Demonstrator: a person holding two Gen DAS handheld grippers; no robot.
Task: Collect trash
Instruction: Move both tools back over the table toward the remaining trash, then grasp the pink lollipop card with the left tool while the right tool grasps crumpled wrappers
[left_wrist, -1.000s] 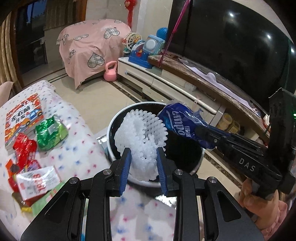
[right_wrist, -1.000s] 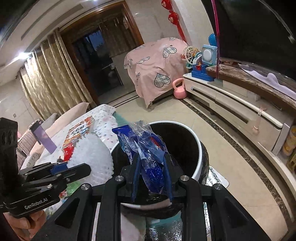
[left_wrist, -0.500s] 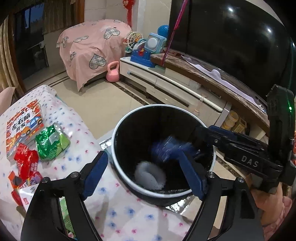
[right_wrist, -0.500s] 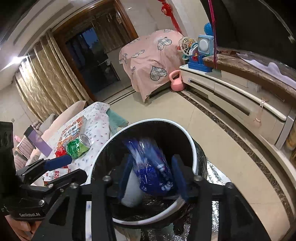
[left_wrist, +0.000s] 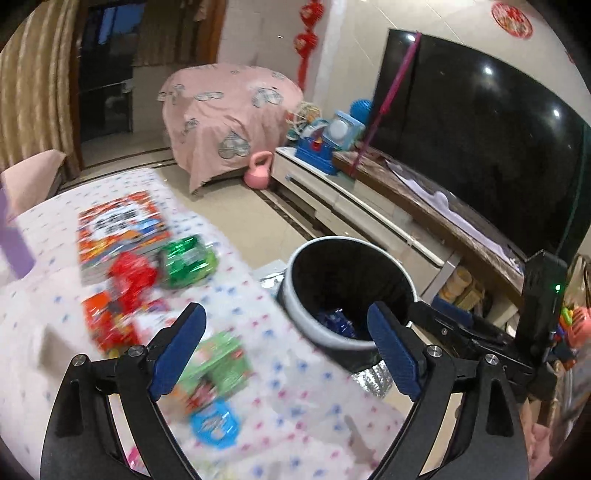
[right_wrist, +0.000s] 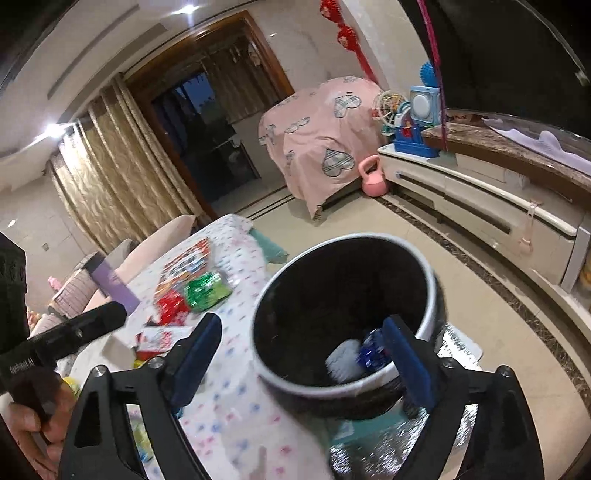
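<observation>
Both grippers' jaws have just been opening and stand spread wide, nothing between them. Ahead of the right gripper (right_wrist: 301, 354), blue wrapper (right_wrist: 373, 354) and white foam net (right_wrist: 343, 360) lie inside the bin (right_wrist: 436, 310). The left gripper (left_wrist: 286, 350) hangs over blurred wrappers (left_wrist: 218, 369) on the table (left_wrist: 55, 332), the bin beyond its right jaw.

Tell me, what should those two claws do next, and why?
Probably swing the left gripper back over the table toward the green wrapper. Both grippers have just opened and hold nothing; the blue wrapper and white foam net already lie in the bin, while more wrappers remain out.
</observation>
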